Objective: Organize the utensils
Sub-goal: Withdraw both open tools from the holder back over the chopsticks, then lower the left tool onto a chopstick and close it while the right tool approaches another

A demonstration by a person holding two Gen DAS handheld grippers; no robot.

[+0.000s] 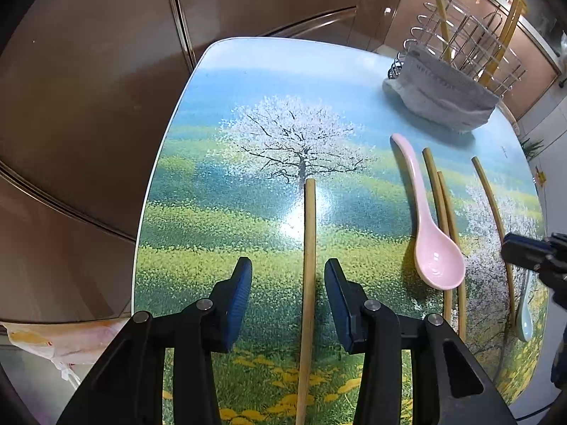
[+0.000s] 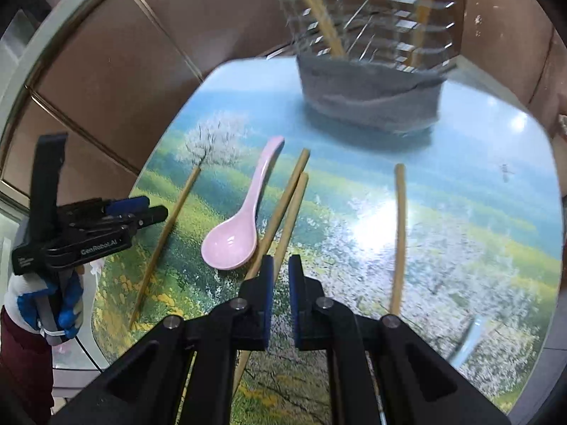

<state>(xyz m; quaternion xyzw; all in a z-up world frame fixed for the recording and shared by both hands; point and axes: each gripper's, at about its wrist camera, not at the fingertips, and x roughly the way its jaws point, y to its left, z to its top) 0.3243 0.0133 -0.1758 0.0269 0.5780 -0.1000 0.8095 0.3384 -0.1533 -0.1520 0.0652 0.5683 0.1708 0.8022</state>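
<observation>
One lone chopstick (image 1: 307,283) lies flat on the painted-landscape surface (image 1: 219,184), right between the spread left tongs (image 1: 287,283), not touching either pad. Just beside it: a pink spoon (image 1: 430,233), then a chopstick pair (image 2: 287,205). The right tongs (image 2: 281,272) hover over that pair, nearly clenched, gripping nothing. Wire holder (image 1: 460,39) sits at the back.

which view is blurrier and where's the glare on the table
Right wrist view is blurrier: the wire rack and grey cloth are smeared, with glare on the table beside the lone chopstick. Left wrist view is sharp, with glare by the chopstick between the open left gripper; both bend edges.
</observation>
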